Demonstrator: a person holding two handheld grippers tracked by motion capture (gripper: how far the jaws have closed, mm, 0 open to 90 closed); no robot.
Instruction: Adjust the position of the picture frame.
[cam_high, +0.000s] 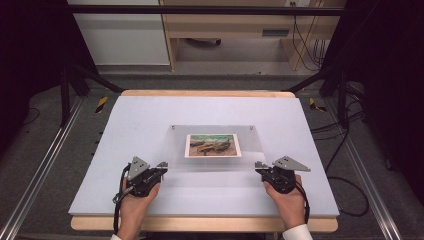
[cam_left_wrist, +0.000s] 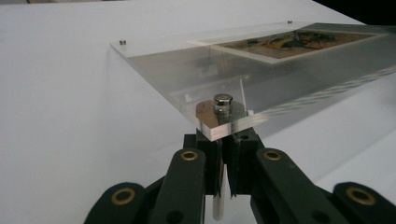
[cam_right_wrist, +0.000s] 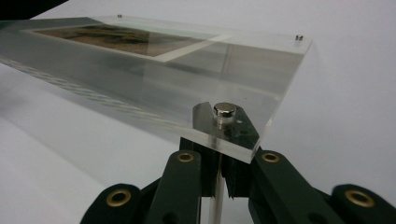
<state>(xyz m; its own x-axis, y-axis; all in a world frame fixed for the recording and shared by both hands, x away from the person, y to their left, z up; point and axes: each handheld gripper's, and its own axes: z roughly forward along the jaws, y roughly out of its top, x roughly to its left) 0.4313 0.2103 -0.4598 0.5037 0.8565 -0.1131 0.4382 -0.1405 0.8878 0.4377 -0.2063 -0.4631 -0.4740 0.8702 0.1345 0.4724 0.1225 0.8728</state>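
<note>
L tool (cam_high: 161, 165) & R tool (cam_high: 260, 166) each pinch a near-corner post under the clear picture frame (cam_high: 215, 131); frame lies at 12 o'clock, long side 9-to-3.

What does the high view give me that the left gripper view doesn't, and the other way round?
High view: both hands, with the left tongs and right tongs at the clear panel's two near corners, and the whole table.
Left gripper view: close up, the metal stud on that corner, and a pale post clamped between the shut jaws beneath it.
Both: the panel, the picture in it and the white tabletop.
</note>
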